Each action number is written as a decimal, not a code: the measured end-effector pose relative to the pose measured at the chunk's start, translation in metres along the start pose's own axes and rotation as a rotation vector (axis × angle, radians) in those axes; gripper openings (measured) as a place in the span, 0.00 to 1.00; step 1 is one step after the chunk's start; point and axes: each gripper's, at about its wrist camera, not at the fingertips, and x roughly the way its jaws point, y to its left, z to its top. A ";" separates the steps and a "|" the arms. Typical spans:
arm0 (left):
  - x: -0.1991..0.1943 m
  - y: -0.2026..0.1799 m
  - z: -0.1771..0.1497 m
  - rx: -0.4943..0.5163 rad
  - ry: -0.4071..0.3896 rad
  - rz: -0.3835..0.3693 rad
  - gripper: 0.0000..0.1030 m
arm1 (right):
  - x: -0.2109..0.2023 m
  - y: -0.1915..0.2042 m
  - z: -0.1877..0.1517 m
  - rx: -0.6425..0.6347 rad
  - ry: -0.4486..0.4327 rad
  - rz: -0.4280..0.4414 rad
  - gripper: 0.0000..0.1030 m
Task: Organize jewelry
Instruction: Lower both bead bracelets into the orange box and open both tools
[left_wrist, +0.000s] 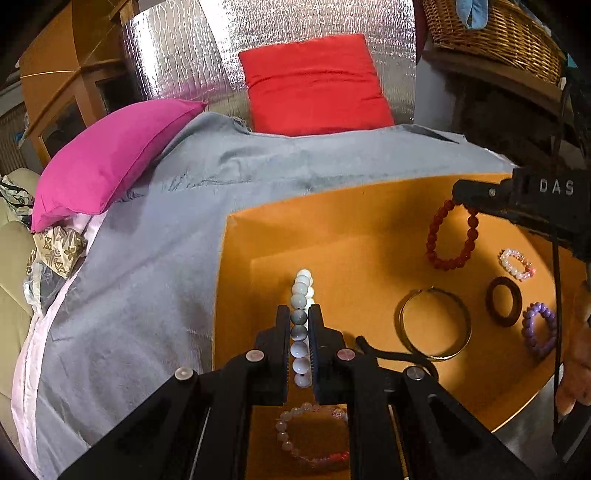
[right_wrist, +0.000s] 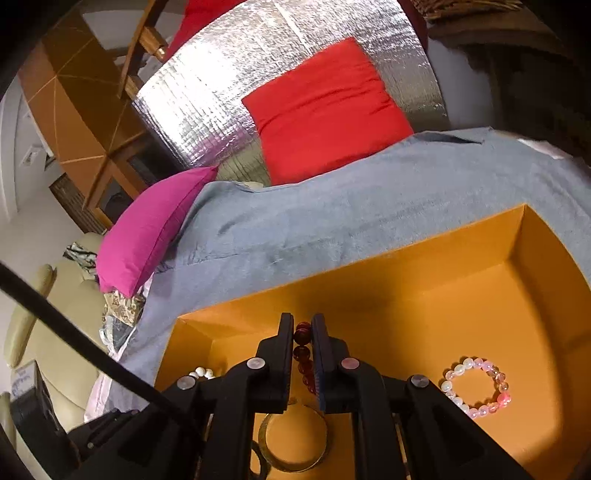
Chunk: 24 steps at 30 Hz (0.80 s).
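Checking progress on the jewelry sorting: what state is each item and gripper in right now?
left gripper: shut on white bead bracelet
right gripper: shut on red bead bracelet
gold bangle: lying flat in orange box
dark ring: lying flat
purple bracelet: lying flat

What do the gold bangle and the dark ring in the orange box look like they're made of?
The gold bangle looks like polished metal, perhaps brass: a thin band with bright glints. The dark ring looks like wood or resin: thick, brown, with a dull sheen. Neither can be confirmed by sight.
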 end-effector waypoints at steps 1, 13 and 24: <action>0.001 0.000 -0.001 0.003 0.004 0.003 0.09 | 0.000 -0.001 0.000 0.003 0.000 -0.001 0.11; 0.012 0.000 -0.008 0.009 0.045 0.018 0.09 | 0.004 -0.007 0.001 0.048 0.026 -0.024 0.11; 0.016 -0.003 -0.012 0.032 0.063 0.049 0.09 | 0.002 -0.009 0.001 0.059 0.022 -0.066 0.12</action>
